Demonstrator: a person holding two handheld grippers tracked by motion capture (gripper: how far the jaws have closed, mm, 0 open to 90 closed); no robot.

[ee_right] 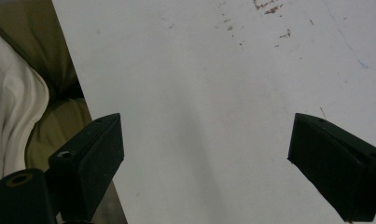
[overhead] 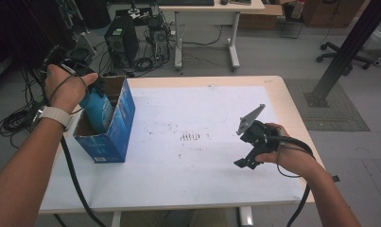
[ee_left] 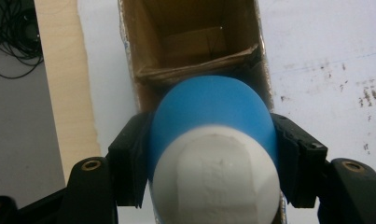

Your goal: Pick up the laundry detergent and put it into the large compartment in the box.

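White sheet (overhead: 207, 142) covers most of the light wooden table (overhead: 292, 109); behind it are a second desk, a computer tower (overhead: 121, 40) on the floor and loose cables. Faint smudges mark the sheet near its middle.

Blue cardboard box (overhead: 113, 127) stands open-topped at about 9 o'clock on the table, close to the left edge. Seen along the left gripper's jaws, its brown inside is bare, with a folded flap lying across the cavity.

Left gripper (overhead: 86, 82) hangs over the box mouth, jaws clamped on a blue bottle (overhead: 98, 111) with a white cap (ee_left: 216, 179). In the left gripper view the two black pads press the bottle's sides just behind the cap, and the blue body points down into the opening. From above, the bottle's lower part is already inside the box walls, tilted slightly; whether it touches the bottom cannot be told.

Right gripper (overhead: 248, 160) rests at about 4 o'clock, low over the sheet and well apart from the box. Its jaws stand wide apart with nothing between them.

Judgement on progress: pick-up done, bottle brought to the box and partly inserted. Left to do: lower it fully, let go, withdraw the gripper. Right hand appears idle at this stage. Late in the job, roughly the final third.
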